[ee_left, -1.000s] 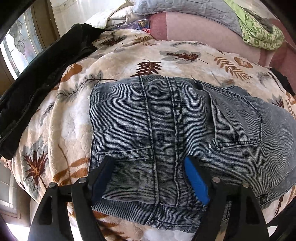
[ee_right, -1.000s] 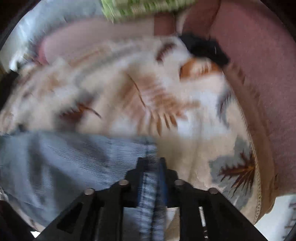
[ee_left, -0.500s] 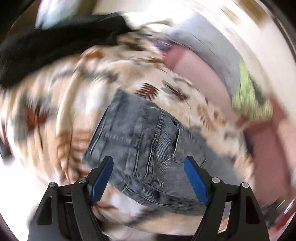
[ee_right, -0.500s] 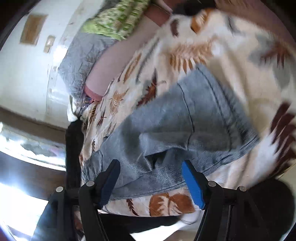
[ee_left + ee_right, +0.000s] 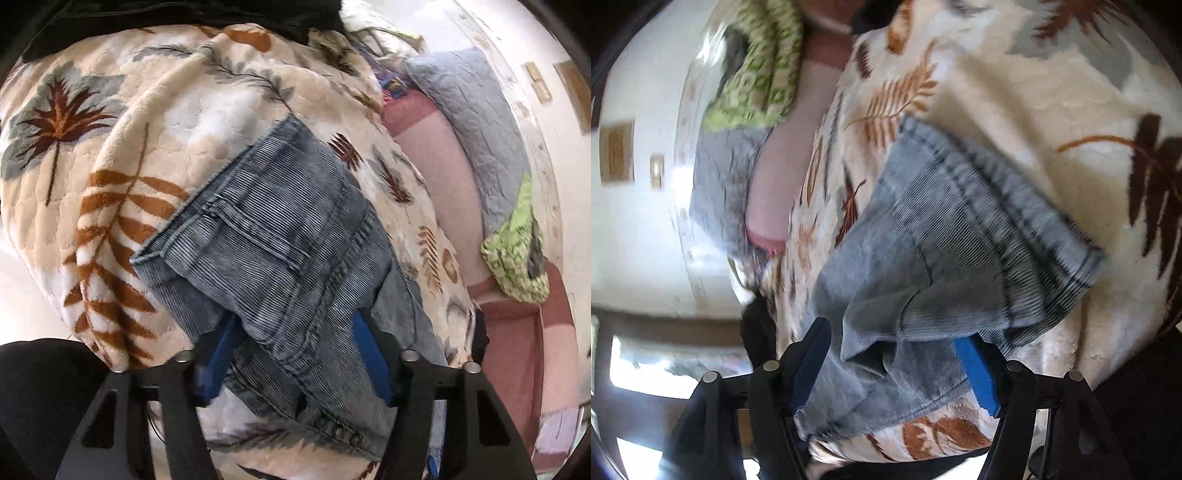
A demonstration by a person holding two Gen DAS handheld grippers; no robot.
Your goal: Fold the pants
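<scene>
Blue-grey denim pants (image 5: 280, 236) lie folded in a thick bundle on a cream blanket with leaf prints (image 5: 110, 206). My left gripper (image 5: 295, 354) straddles the near end of the bundle. Its jaws are closing, with denim bunched between the blue pads (image 5: 369, 354) and lapping over their tips. In the right wrist view the same pants (image 5: 960, 236) show a hemmed edge to the right. My right gripper (image 5: 894, 369) stands open over a loose fold, and cloth lies between its fingers without being pinched.
A black garment (image 5: 184, 14) lies along the blanket's far edge. Beyond the blanket are a pink cushion (image 5: 436, 173), a grey quilted pillow (image 5: 476, 122) and a green patterned cloth (image 5: 517, 258). Something dark (image 5: 37, 398) sits at the lower left, and a white wall (image 5: 635, 236) stands behind.
The right gripper was shut on a denim edge and has opened and swung over the bundle. Both views have rolled. The left jaws have drawn closer together around the denim.
</scene>
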